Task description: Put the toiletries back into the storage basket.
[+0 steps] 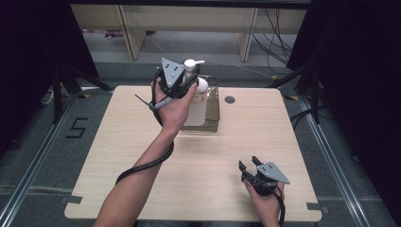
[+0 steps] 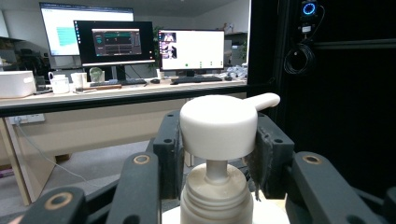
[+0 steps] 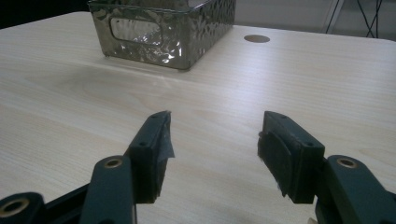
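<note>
Near the desk's [image 1: 118, 189] front edge, the right hand-held gripper [image 1: 251, 164] rests with jaws spread, empty. Farther off, the left hand-held gripper [image 1: 188, 81] clamps a white pump bottle's [image 1: 195, 109] neck, apparently over the glassy bin [image 3: 187, 32] beside a grommet hole [image 1: 230, 100].

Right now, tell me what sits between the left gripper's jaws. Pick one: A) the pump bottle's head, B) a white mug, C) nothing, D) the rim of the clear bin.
A: in the left gripper view the jaws stand on either side of the white pump head, above the bottle's neck; the high view shows the left gripper at the bottle's top.
</note>
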Motion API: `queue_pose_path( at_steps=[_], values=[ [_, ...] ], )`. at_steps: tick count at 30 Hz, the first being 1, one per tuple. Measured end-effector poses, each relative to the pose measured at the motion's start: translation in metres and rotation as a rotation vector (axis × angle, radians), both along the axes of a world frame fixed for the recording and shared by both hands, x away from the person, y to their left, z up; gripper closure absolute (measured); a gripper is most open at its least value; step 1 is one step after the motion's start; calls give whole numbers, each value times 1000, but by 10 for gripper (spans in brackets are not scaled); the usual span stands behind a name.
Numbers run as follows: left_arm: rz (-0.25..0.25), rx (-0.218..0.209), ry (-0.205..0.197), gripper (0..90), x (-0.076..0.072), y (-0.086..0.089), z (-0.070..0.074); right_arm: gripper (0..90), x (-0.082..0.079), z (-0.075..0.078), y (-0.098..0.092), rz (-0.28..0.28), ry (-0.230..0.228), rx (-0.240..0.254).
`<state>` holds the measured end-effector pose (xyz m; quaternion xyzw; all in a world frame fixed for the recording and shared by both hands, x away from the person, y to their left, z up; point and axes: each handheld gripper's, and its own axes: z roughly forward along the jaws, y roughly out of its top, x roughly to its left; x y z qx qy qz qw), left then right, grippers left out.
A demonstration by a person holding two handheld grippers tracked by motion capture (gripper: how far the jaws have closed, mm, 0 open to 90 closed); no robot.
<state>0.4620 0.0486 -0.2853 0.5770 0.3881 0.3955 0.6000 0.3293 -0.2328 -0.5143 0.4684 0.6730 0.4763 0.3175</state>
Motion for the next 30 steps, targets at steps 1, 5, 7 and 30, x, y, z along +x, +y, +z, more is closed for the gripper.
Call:
queue_pose_path(
  at_steps=[1, 5, 7, 30],
  values=[
    [-2, -14, 11, 594, 0, -1, 0, 438, 0, 0, 0, 0, 5, -6],
    [-4, -3, -1, 594, 4, -1, 2, 438, 0, 0, 0, -1, -4, -4],
    [-4, -1, -4, 594, 6, -1, 3, 438, 1, 0, -1, 0, -8, -19],
    [-4, -2, -12, 594, 26, -6, 11, 437, 0, 0, 1, 5, 13, 15]
  ],
)
